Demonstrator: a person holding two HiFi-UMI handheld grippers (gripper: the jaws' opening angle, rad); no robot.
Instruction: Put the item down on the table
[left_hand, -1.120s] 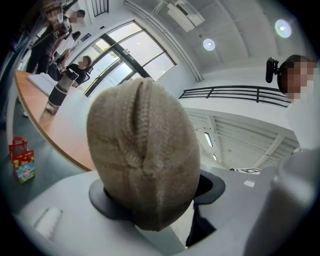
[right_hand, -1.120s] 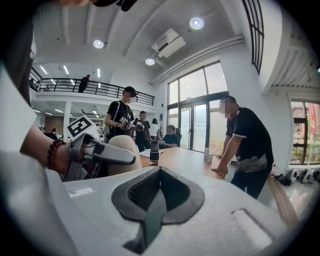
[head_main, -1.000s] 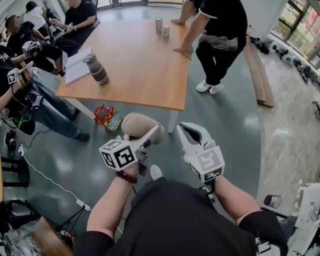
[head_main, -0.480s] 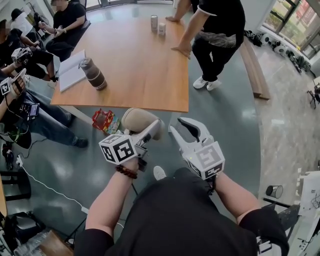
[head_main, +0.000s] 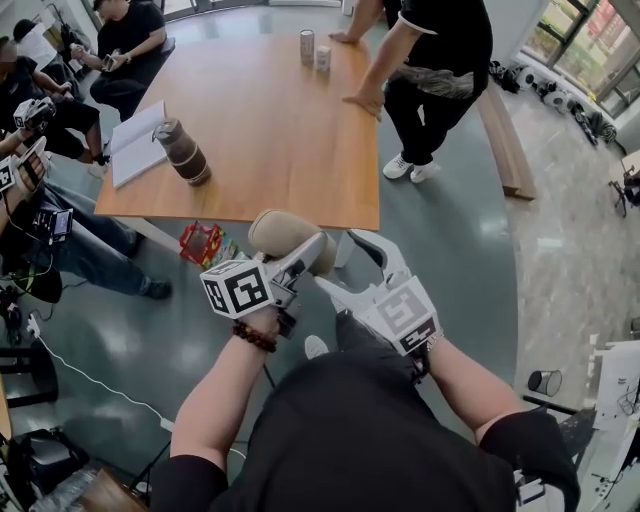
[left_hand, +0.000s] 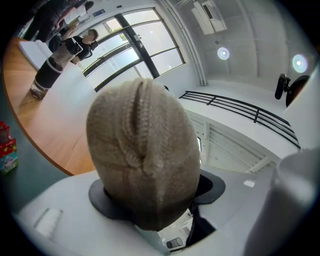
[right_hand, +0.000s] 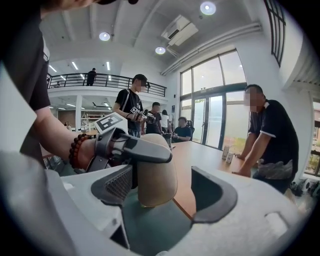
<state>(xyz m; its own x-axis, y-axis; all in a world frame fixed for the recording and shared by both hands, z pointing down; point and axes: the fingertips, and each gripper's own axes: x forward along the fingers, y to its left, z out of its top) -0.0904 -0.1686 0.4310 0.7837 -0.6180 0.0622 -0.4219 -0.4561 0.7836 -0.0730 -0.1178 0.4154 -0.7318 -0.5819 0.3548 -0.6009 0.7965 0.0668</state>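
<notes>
Over floor (head_main: 455, 265), left claw (head_main: 300, 252) wide around bundle (head_main: 278, 231)

**Black Top, Bead Bracelet, White Grippers**

A black short-sleeved top (head_main: 370, 440) is worn, and a bracelet (head_main: 253, 337) of dark reddish-brown beads is seen at the left wrist. The left gripper (head_main: 305, 250) and the right gripper (head_main: 338, 265) are cased in white to pale grey moulded shells with curved jaws. The jaws are lined with dark grey pads (right_hand: 116, 186), whose faces are finely ribbed. A white cube (head_main: 238, 290) printed with black square markers is carried by each. The right gripper's jaws are opening, and the beige knitted item (head_main: 282, 230) is seen between them.
</notes>
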